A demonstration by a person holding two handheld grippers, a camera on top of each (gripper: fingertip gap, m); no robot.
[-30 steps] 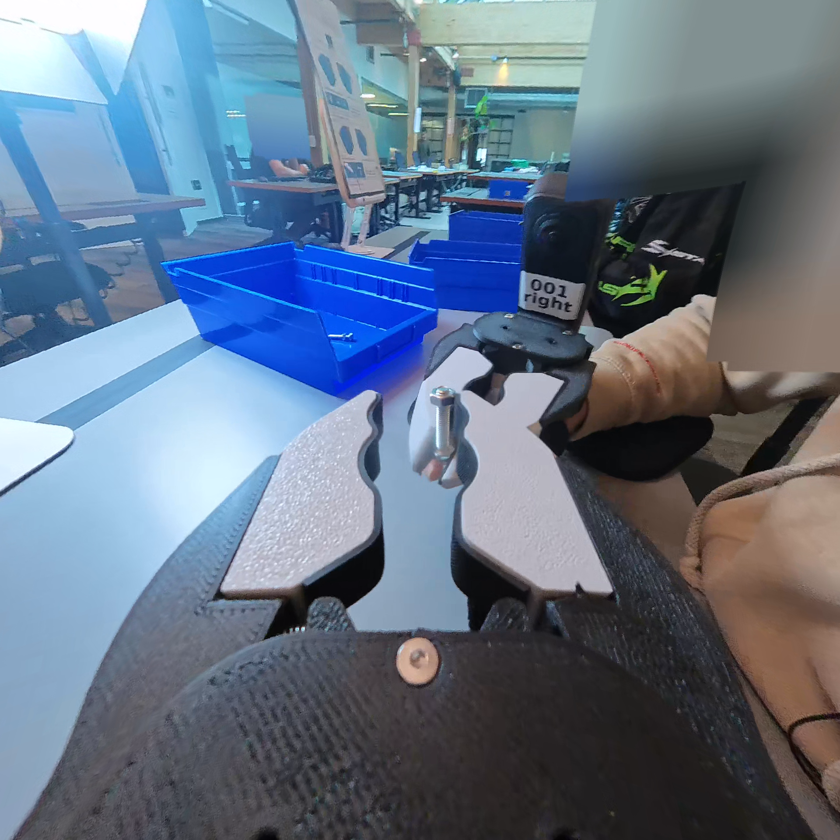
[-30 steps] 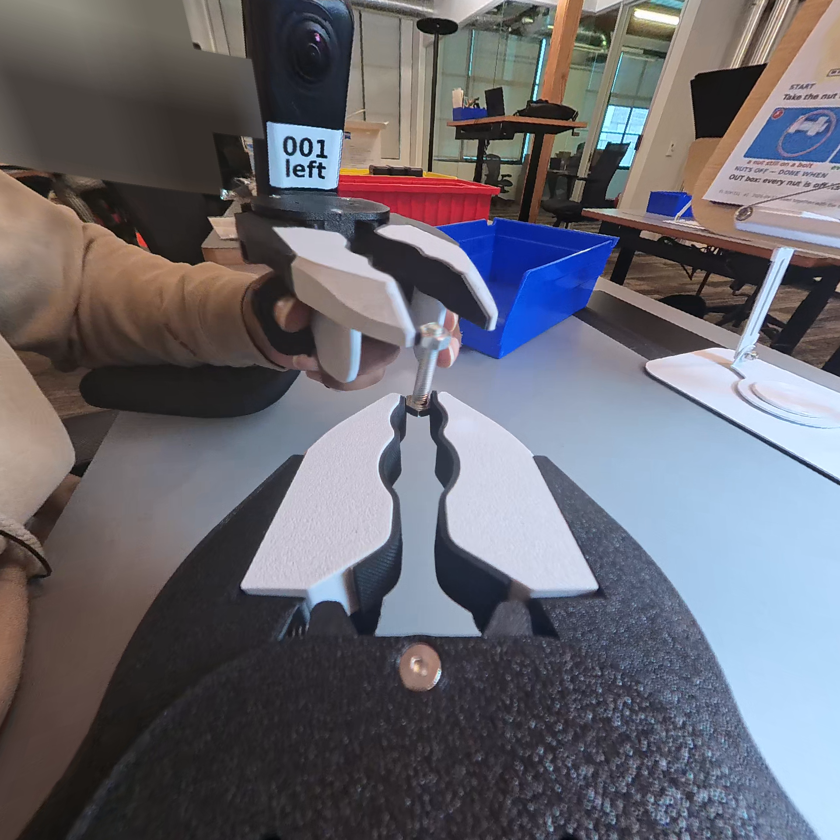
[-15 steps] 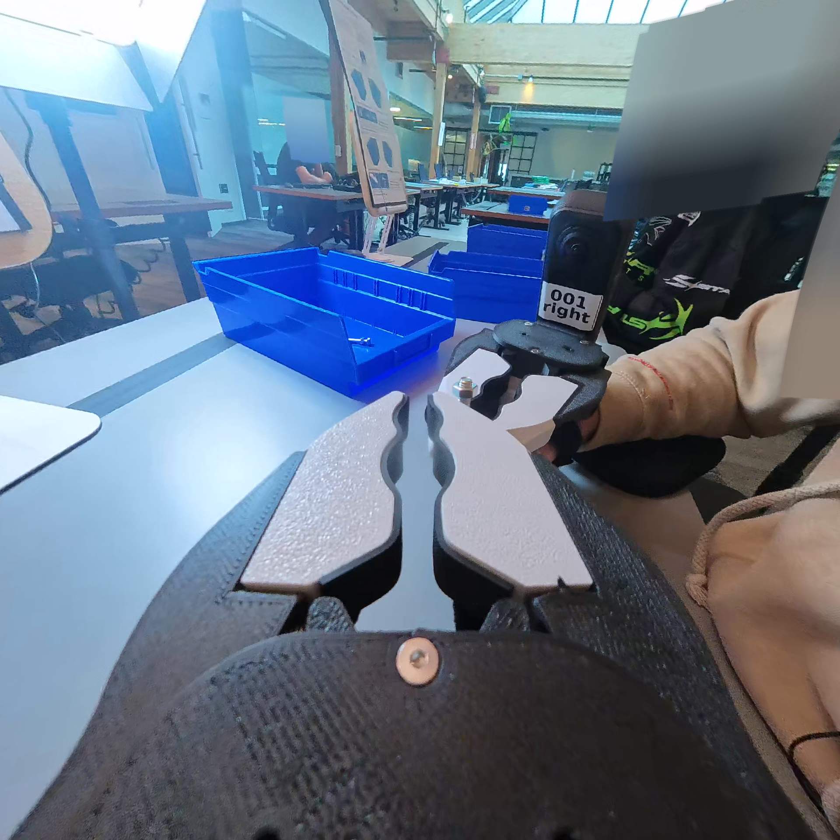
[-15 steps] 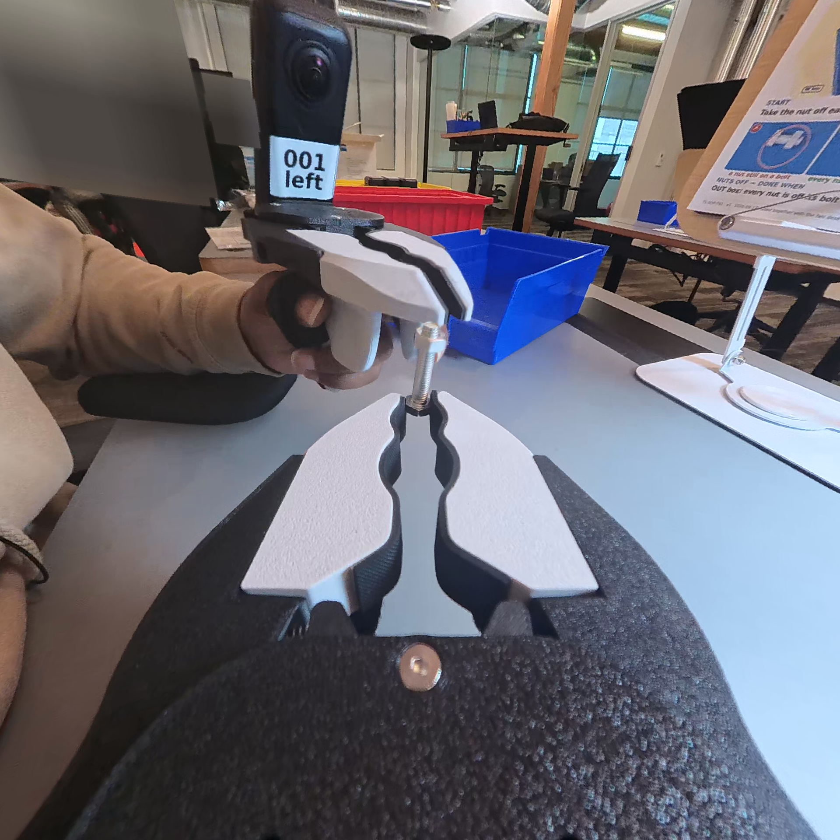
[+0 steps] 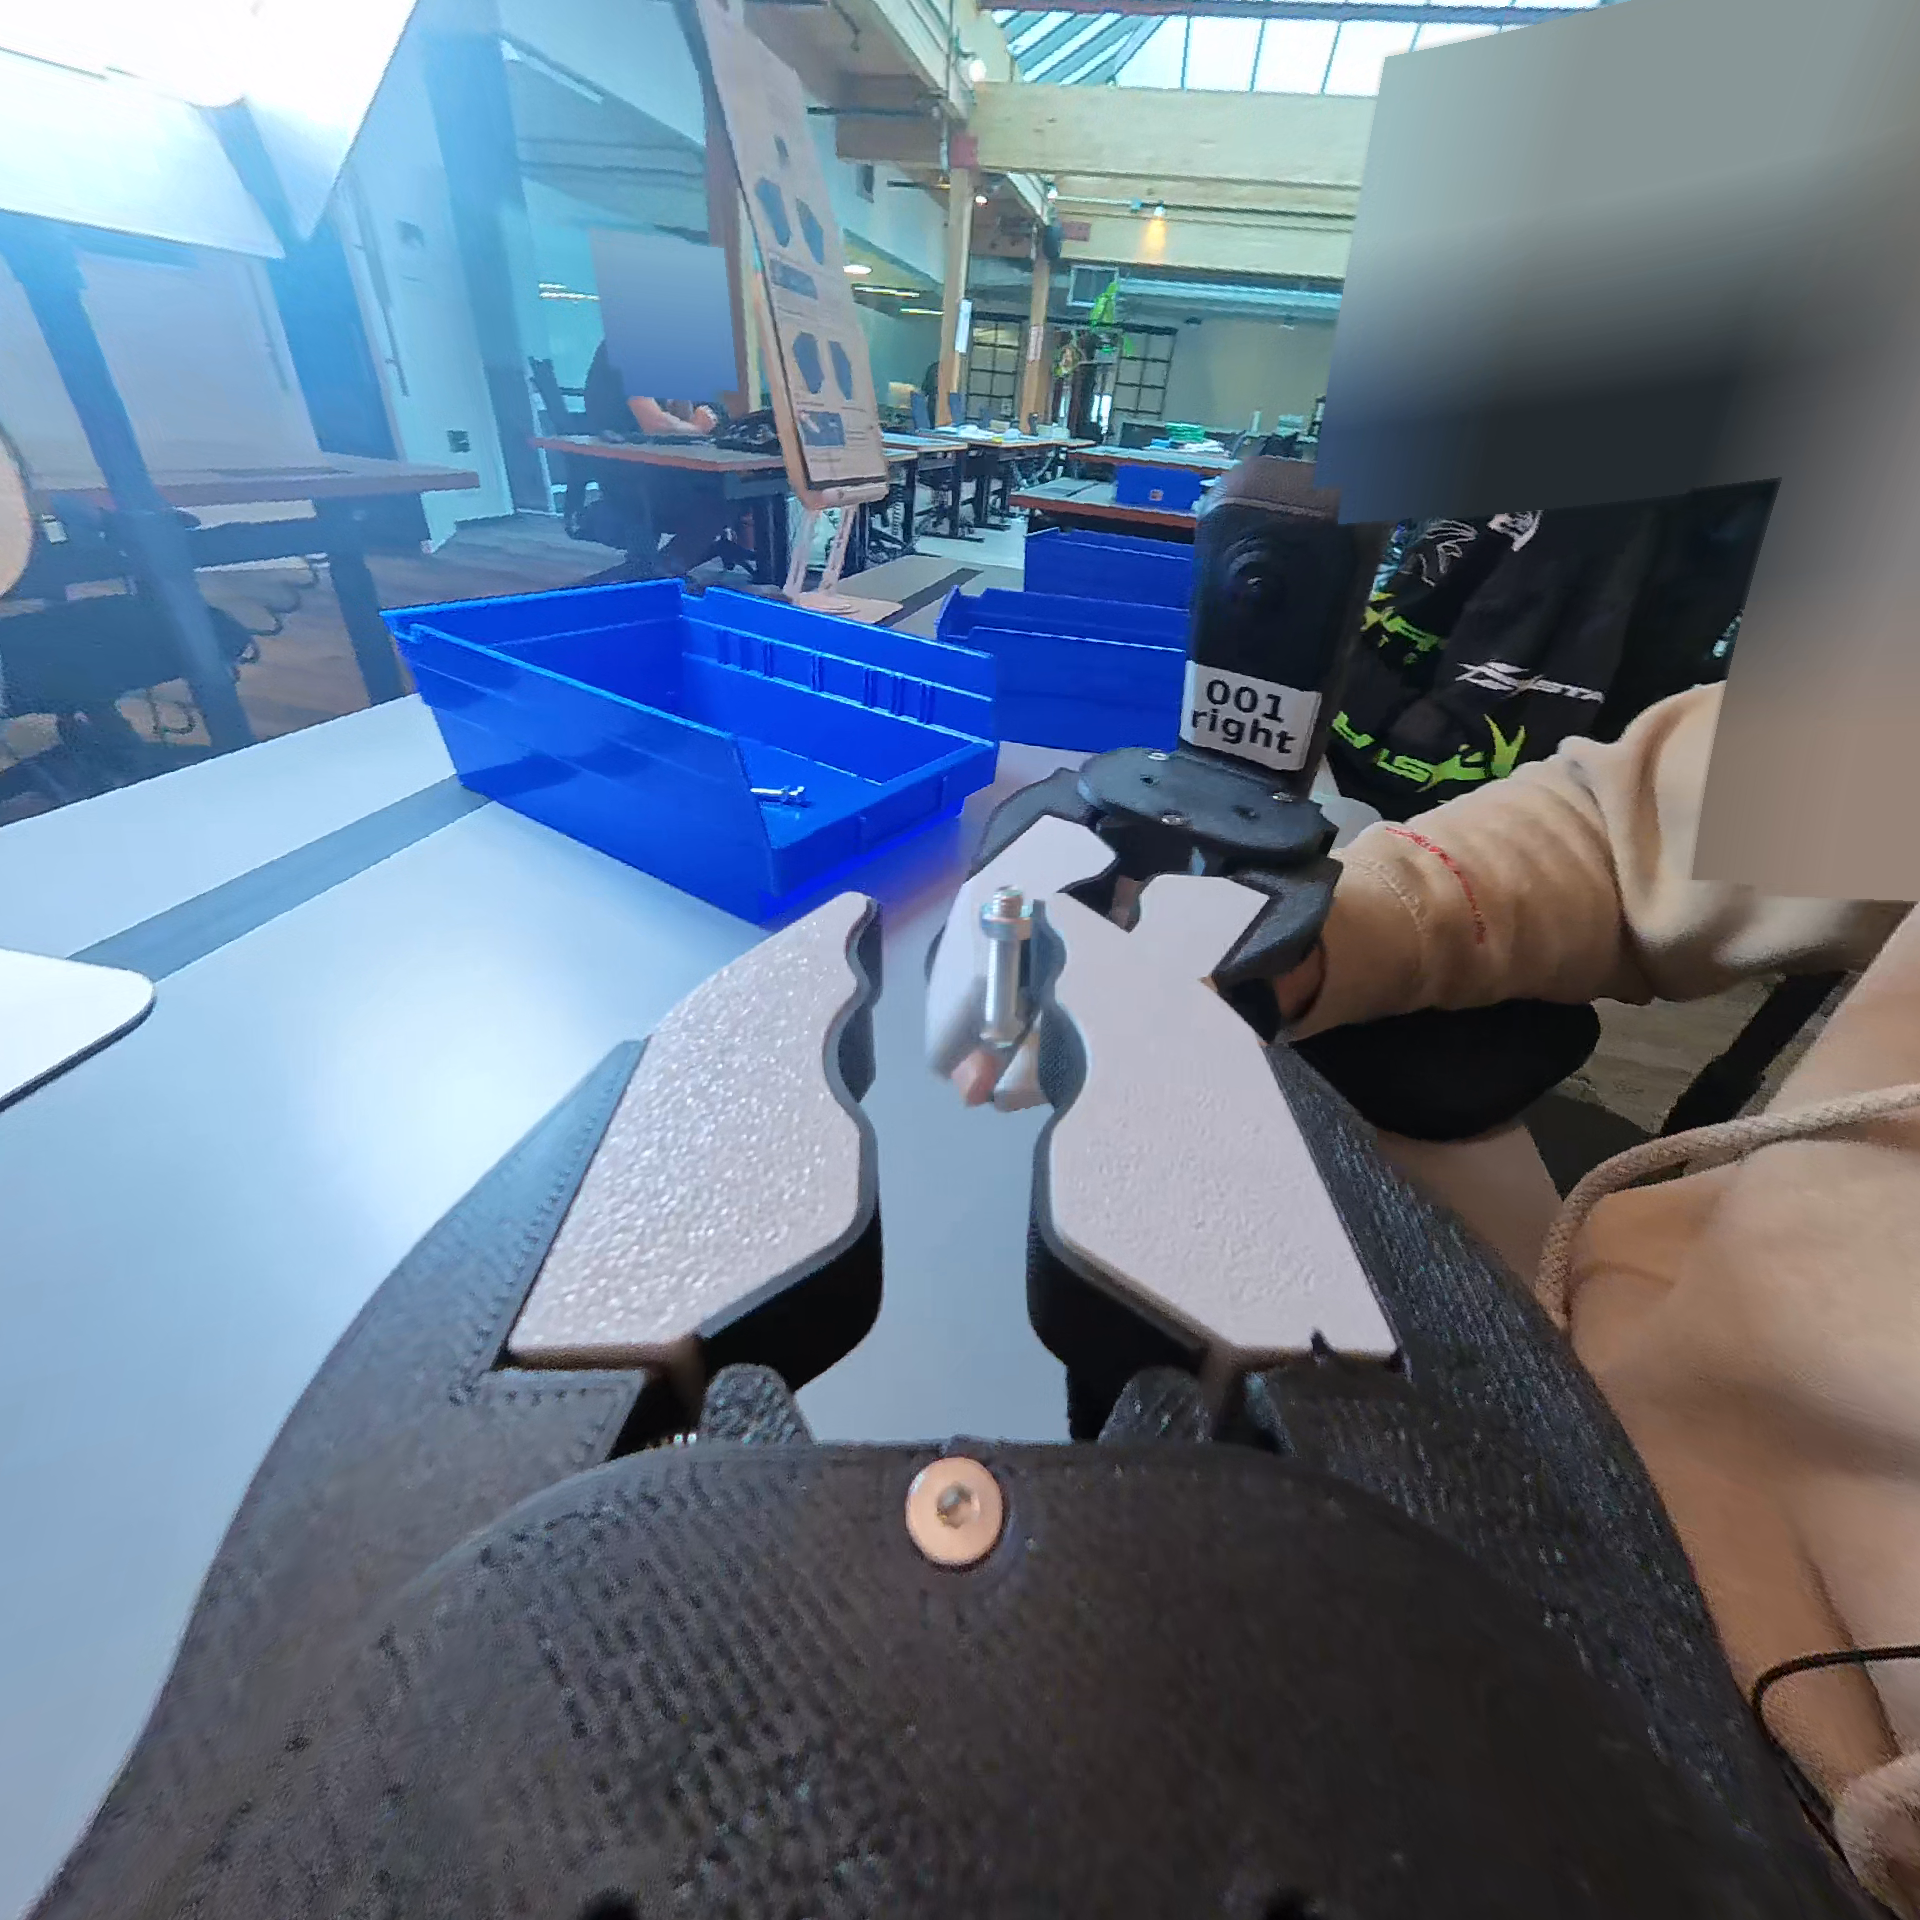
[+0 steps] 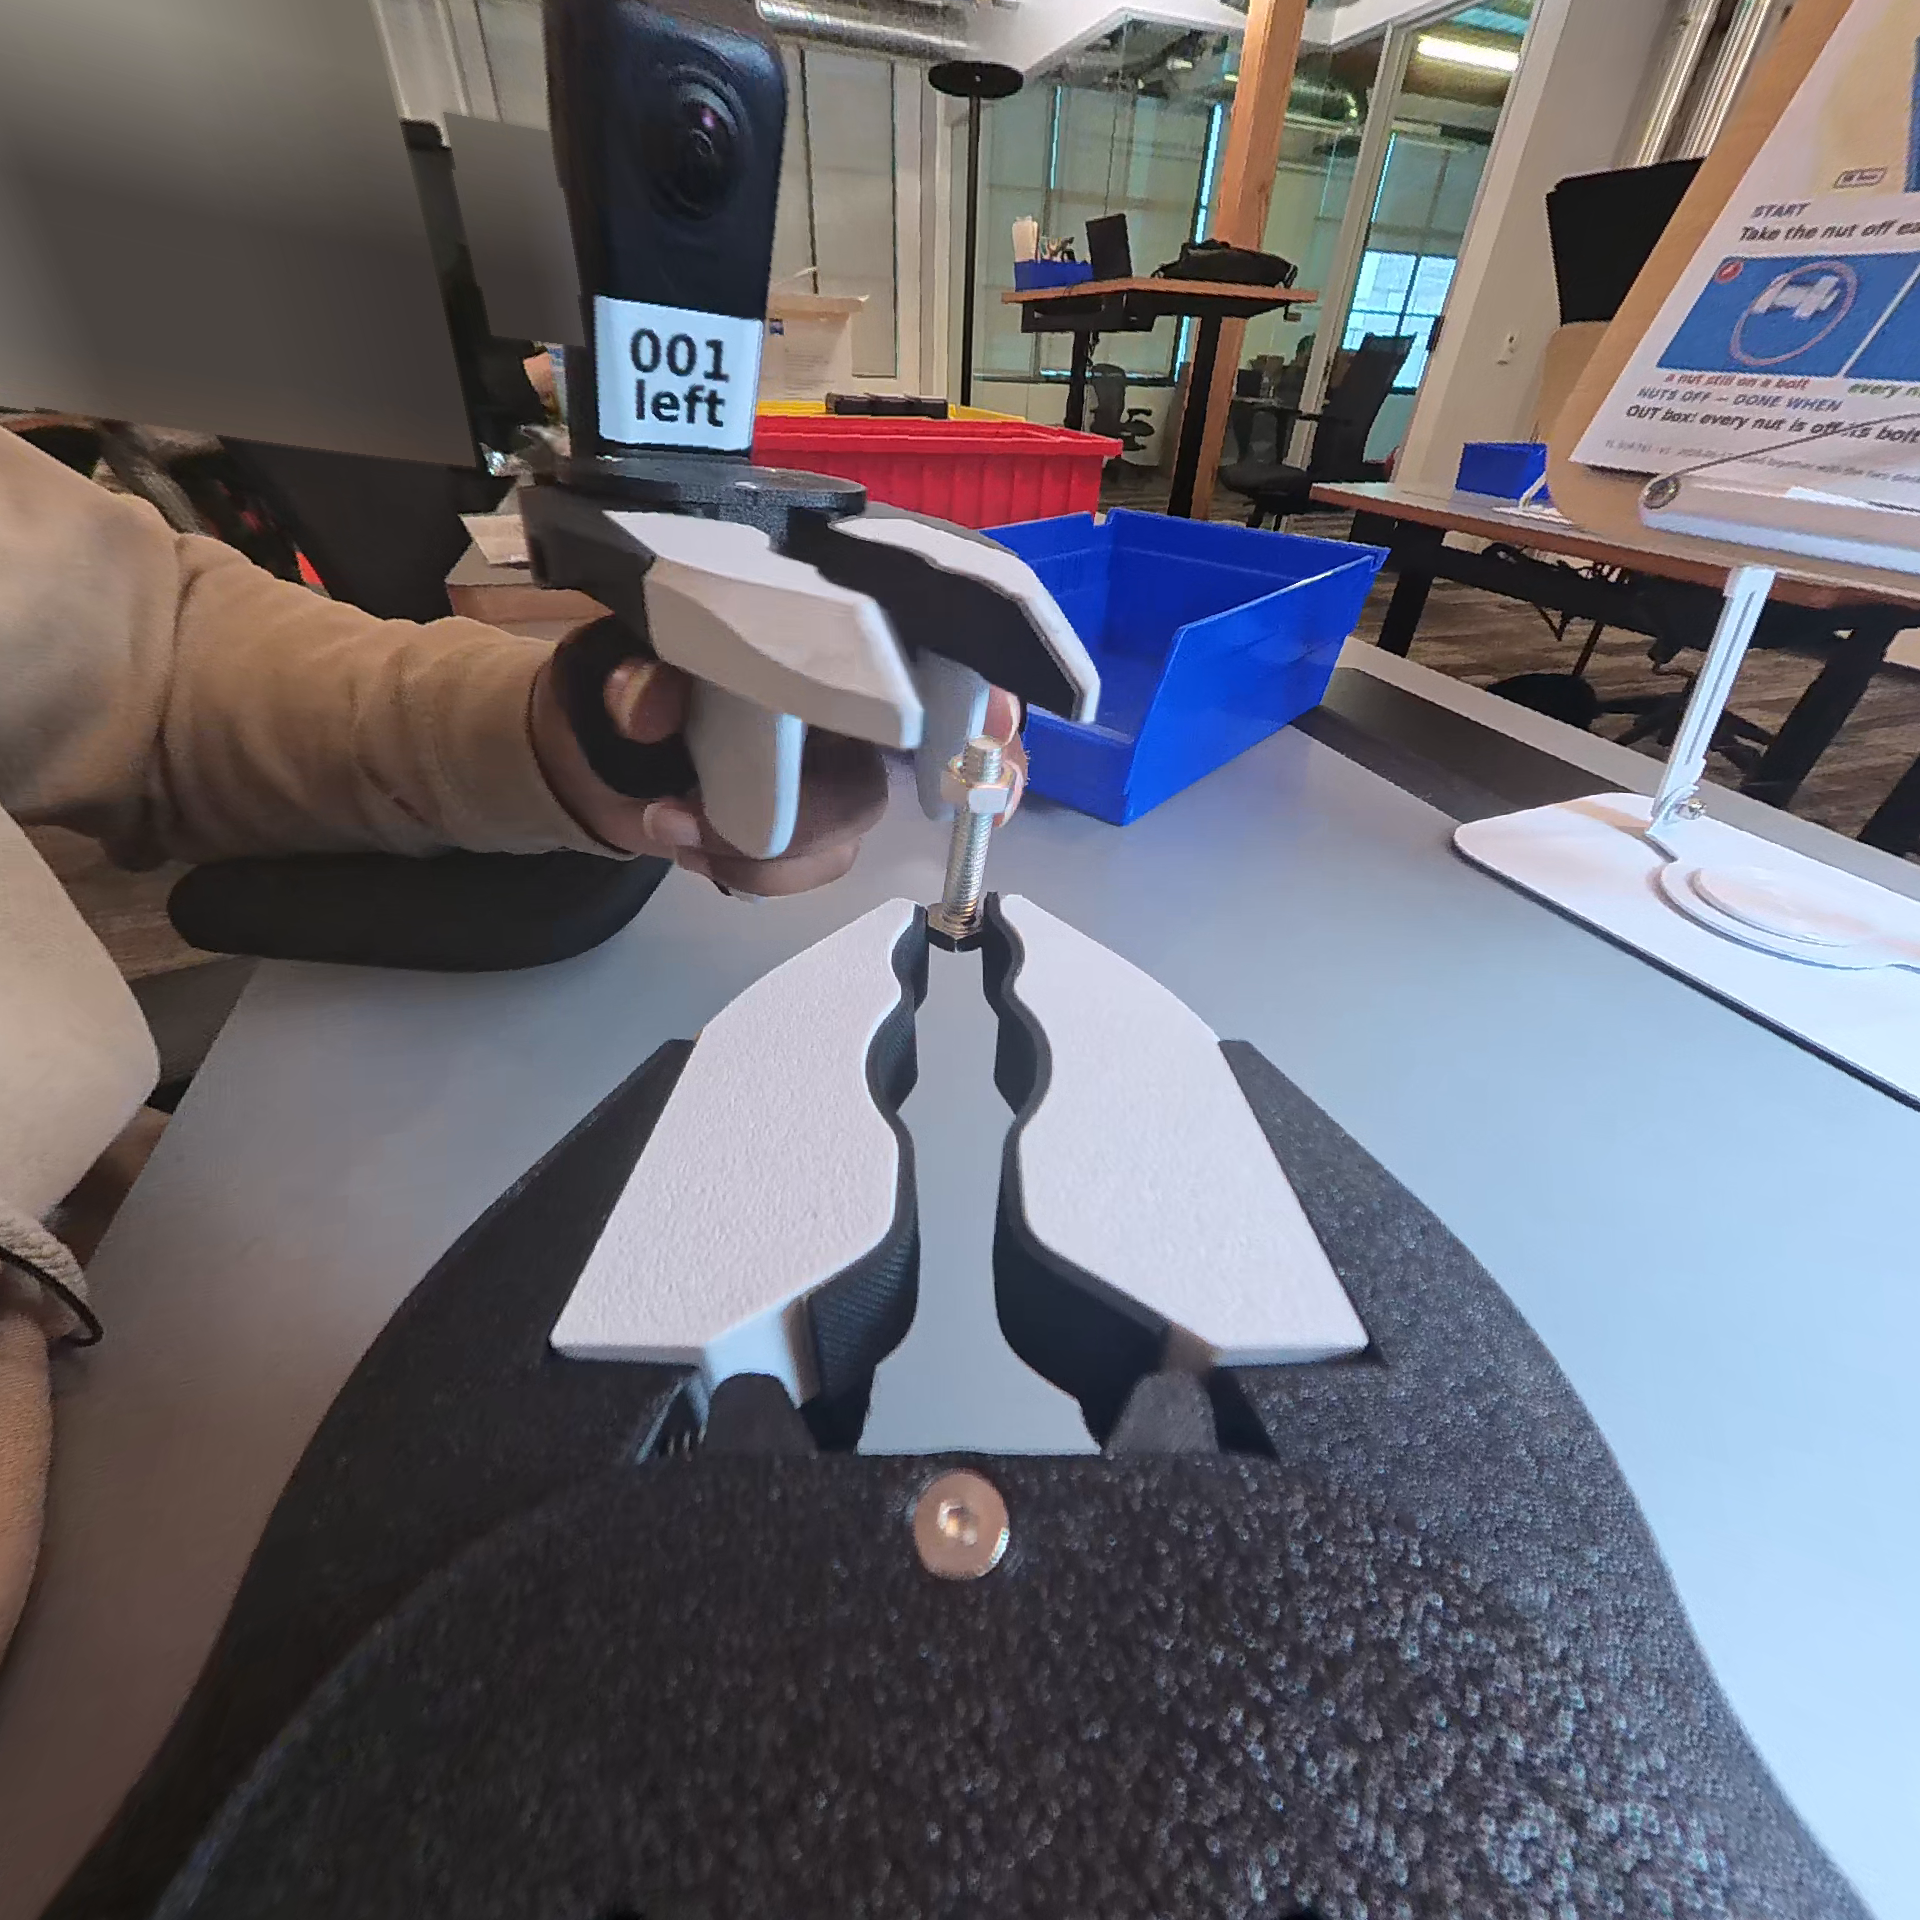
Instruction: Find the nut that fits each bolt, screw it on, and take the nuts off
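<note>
While right gripper (image 6: 958, 920) clamps bolt (image 6: 966, 852), head hidden

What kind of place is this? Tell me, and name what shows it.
Probably an open-plan office or lab workspace. Rows of wooden-topped desks recede under exposed timber beams, black office chairs stand by them, and blue plastic parts bins sit on the grey worktable.

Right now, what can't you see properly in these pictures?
- Bottom end of the bolt: right wrist view, buried between the right gripper fingertips.
- Top of the bolt: right wrist view, covered by the left gripper, so contact is unclear.
- The nut: left wrist view, lost in blur.
- The small fastener in the blue bin: left wrist view, too small to tell if it carries a nut.
</note>
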